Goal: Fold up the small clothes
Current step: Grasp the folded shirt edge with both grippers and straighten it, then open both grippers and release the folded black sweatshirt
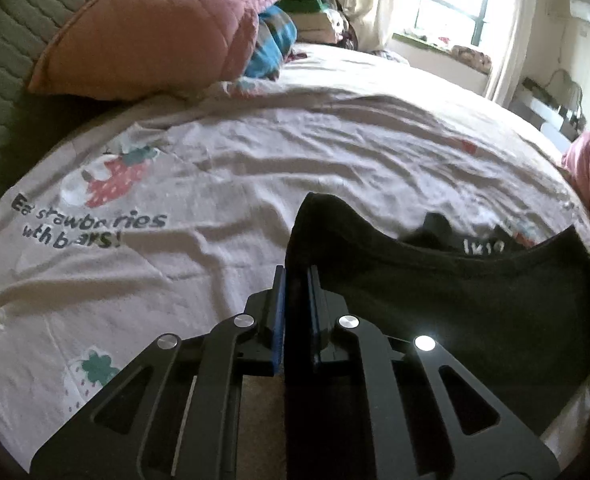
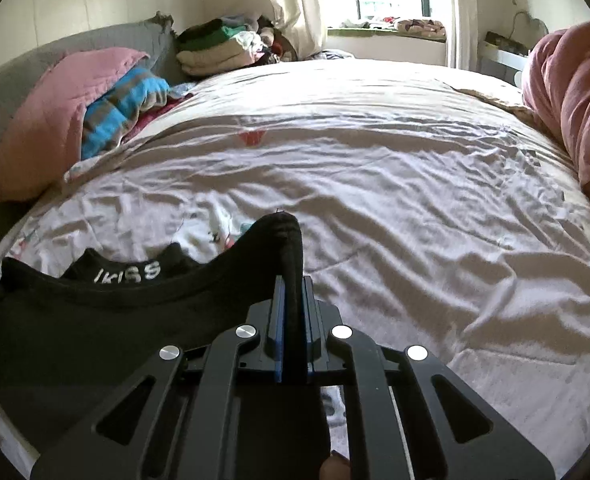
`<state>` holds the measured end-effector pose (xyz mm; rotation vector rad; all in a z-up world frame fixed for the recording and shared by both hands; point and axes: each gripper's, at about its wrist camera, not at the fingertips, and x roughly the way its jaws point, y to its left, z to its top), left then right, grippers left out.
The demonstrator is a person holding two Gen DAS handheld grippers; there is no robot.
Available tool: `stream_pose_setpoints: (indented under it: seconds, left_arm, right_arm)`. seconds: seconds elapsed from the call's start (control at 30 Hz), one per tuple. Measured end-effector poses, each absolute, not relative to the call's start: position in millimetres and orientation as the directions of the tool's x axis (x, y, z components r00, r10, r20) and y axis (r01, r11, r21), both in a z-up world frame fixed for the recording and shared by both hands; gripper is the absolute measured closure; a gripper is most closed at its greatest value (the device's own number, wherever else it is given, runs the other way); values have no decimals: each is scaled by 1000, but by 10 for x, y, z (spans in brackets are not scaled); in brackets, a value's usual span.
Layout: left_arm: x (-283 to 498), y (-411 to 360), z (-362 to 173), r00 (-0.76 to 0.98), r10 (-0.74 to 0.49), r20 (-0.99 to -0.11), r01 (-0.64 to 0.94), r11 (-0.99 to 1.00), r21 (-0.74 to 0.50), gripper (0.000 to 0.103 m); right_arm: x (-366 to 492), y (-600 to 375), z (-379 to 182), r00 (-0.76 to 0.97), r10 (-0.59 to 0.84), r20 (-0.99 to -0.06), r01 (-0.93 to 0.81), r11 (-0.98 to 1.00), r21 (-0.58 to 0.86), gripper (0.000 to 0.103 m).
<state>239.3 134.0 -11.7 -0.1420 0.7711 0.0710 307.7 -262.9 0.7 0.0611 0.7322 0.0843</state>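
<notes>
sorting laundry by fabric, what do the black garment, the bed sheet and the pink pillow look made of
Black garment: soft matte knit, probably cotton jersey; it sags limply between both tongs, and its edge looks ribbed.
Bed sheet: thin printed woven cloth, likely cotton, with fine creases and a slight sheen in the window light.
Pink pillow: quilted padded fabric, matte, with stitched lines.

Wrinkled bed [image 2: 415, 208] bears pink pillow [image 1: 155, 28] and folded clothes [image 2: 219, 46]

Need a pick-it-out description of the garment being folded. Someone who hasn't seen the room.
Start at the big bed with the pale strawberry-print sheet. At its near edge, a black garment hangs stretched between the left gripper and right gripper. It is the only black cloth there, with white lettering inside the neckline.
</notes>
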Motion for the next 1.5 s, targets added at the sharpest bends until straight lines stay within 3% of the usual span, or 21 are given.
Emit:
stream_pose_setpoints:
  seconds: [0.37, 0.5, 0.63, 0.7, 0.97, 1.5]
  left_arm:
    - [2490, 1380, -521, 645, 46, -763, -143, 988, -60, 98]
    - [2423, 1382, -487, 642, 56, -765, -156, 986, -59, 87]
    - [2318, 1371, -394, 646, 64, -761, -166, 984, -58, 78]
    - [2248, 1347, -325, 653, 64, -755, -162, 985, -57, 68]
    - [1912, 1074, -176, 648, -14, -762, -102, 989, -105, 48]
    - [1622, 555, -371, 574, -77, -815, -6, 995, -98, 38]
  right_arm:
    - [3161, -2680, -322, 694, 40, -718, 23, 997, 79, 96]
    - [3082, -2689, -333, 690, 14, -723, 47, 997, 64, 93]
    - [2924, -2683, -255, 698, -9, -716, 46, 998, 33, 81]
    - [2805, -2662, -189, 705, 0, -709, 34, 999, 34, 72]
    - [2388, -2375, -94, 680, 88, -728, -95, 995, 31, 64]
    - [1965, -2135, -282, 590, 157, -792, -210, 977, 37, 53]
